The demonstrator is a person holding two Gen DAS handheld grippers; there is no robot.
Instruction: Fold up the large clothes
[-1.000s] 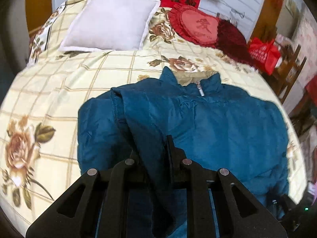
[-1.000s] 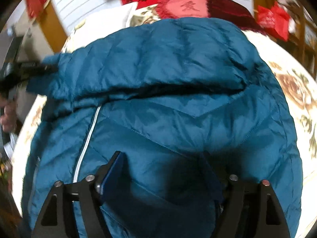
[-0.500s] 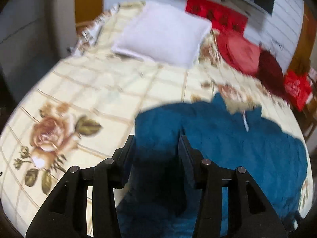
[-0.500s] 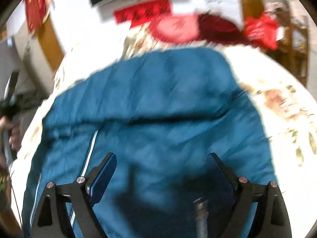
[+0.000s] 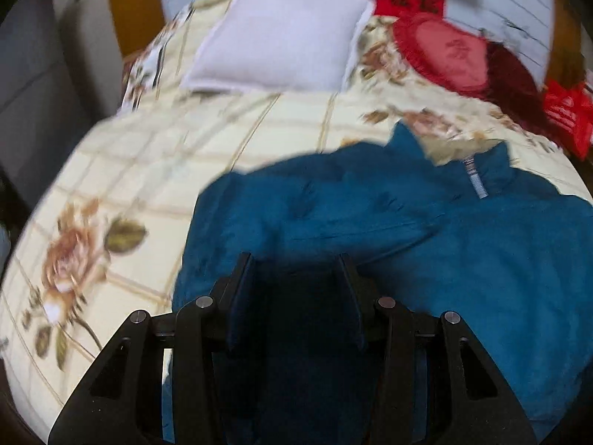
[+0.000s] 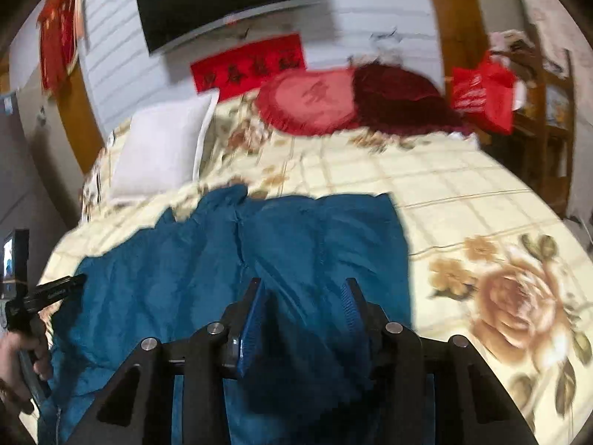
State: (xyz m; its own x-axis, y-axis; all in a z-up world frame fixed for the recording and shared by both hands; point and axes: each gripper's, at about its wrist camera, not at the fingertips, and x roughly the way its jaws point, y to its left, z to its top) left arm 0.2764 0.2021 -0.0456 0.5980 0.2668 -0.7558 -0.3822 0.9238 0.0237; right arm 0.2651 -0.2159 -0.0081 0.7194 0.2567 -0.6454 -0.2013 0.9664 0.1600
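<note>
bed (image 5: 155, 170) is used as the work surface; one floral checked cover is spread over it, so the garment can be laid flat.
one blue padded jacket (image 5: 463, 259) lies on the near half of the bed, collar and zip pointing toward the pillows. in the right wrist view the near-side sleeve appears already laid in over the body, giving a straight right edge – judged as a sleeve fold done, body fold not yet done.
three cushions are counted at the head end, clear of the work: one white pillow (image 5: 281, 37), one red round cushion (image 5: 444, 55), one dark red cushion (image 5: 511, 74).
one red bag (image 6: 481, 92) is seen off the bed on the far right.
two grippers are counted. left gripper (image 5: 296, 270) is held low over the jacket's left part, jaws partly spread, dark fabric seen between them; whether the pads press on it cannot be told. right gripper (image 6: 304, 296) is over the jacket's right part, jaws closing, fabric between them; contact is not clear through blur.
</note>
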